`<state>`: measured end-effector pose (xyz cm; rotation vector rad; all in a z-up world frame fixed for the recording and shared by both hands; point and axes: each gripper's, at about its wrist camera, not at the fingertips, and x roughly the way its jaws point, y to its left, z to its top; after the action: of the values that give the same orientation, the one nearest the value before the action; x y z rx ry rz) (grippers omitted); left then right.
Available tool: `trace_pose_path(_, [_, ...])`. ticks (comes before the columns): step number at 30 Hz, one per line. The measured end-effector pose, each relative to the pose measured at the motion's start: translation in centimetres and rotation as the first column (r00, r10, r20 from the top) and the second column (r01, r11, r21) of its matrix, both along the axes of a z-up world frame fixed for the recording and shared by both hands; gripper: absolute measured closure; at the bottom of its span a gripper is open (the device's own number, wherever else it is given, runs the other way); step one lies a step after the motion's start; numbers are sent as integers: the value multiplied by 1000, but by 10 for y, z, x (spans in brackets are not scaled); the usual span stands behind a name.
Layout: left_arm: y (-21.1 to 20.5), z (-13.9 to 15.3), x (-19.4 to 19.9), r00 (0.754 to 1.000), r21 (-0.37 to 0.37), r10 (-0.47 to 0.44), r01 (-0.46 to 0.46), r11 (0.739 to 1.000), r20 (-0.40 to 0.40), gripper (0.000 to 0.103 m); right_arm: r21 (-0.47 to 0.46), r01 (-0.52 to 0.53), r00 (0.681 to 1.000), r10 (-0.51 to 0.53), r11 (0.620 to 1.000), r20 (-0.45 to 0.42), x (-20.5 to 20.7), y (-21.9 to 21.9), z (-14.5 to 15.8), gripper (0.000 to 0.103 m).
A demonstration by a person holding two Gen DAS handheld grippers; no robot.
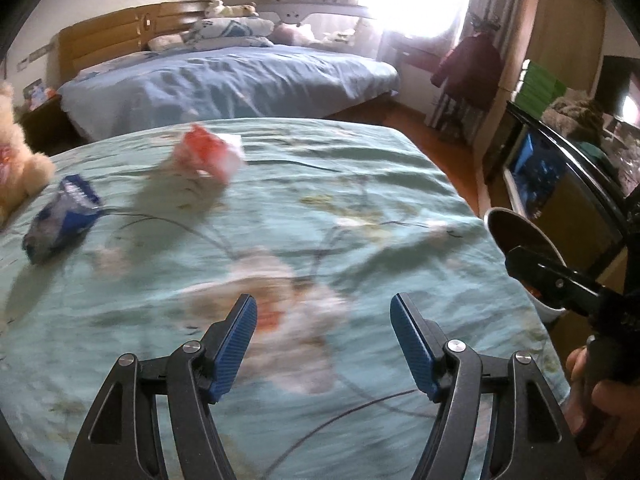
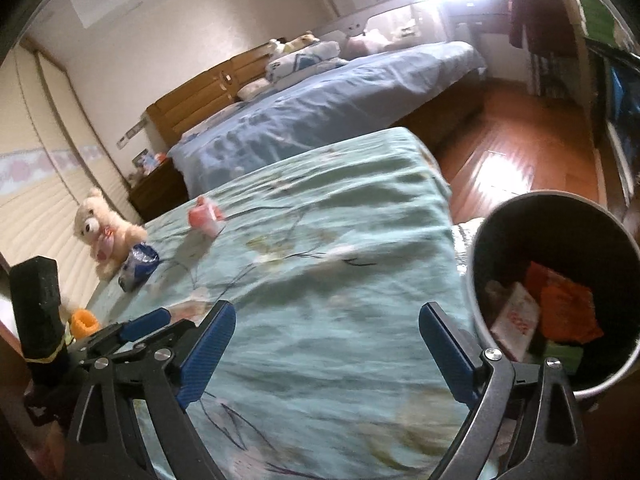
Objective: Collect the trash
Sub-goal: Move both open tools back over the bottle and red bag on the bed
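A red and white wrapper (image 1: 210, 152) and a blue wrapper (image 1: 60, 216) lie on the teal bedspread (image 1: 360, 208), far ahead and to the left of my left gripper (image 1: 323, 340), which is open and empty above the bed. The wrappers also show in the right wrist view: red (image 2: 206, 214), blue (image 2: 138, 266). My right gripper (image 2: 326, 356) is open and empty. A round trash bin (image 2: 480, 320) stands at the bed's right edge, just right of it, holding several wrappers (image 2: 560, 312). The bin (image 1: 496, 216) shows in the left view too.
A teddy bear (image 2: 104, 232) sits at the bed's left side. An orange object (image 2: 84, 322) lies near the left gripper (image 2: 132, 330). A second bed with blue sheets (image 1: 224, 80) stands beyond. Wooden floor (image 2: 500, 152) and a cabinet (image 1: 568, 184) lie to the right.
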<state>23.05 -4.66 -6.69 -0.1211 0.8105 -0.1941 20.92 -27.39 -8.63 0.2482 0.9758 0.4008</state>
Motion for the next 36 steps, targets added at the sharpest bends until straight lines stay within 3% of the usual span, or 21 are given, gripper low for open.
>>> trace_pose_path(26, [123,-7,-7,965,23,263,-262,965,-16,33,2,-232,973,232,973,-15,28,126,-19,9])
trace_pose_path(36, [152,-15,7,950,34,309,-308,951,-48,33,12,-278,960,278,961,-35,42,158,-30,9])
